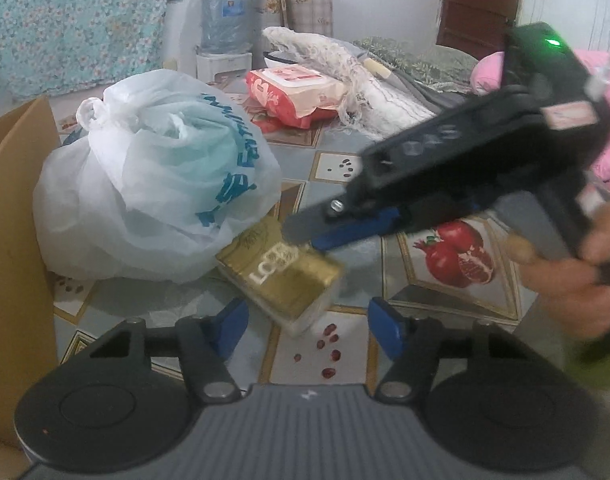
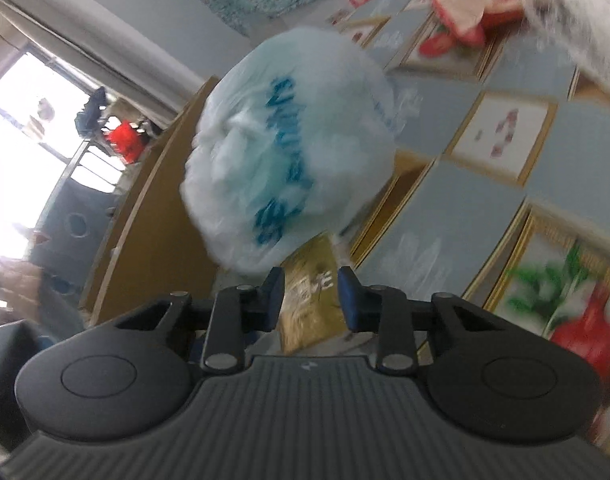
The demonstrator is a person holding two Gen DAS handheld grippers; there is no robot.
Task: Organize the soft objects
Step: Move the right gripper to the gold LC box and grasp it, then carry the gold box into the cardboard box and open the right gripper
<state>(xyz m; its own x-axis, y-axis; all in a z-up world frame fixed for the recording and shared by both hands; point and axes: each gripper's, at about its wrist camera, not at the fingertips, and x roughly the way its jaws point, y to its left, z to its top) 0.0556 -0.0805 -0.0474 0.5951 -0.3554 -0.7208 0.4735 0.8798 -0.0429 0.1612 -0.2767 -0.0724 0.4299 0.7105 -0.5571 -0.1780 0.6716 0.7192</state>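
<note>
Left gripper (image 1: 307, 320), jaws half open and empty, is poised before the gold tissue pack (image 1: 283, 276) at lower centre; right gripper (image 2: 311, 296), jaws narrow, straddles its far end. Grasping step; closure is needed next.

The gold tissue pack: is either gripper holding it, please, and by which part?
The right gripper pinches the gold tissue pack across its far end, by the white plastic bag; the left gripper stands open, holding nothing.
</note>
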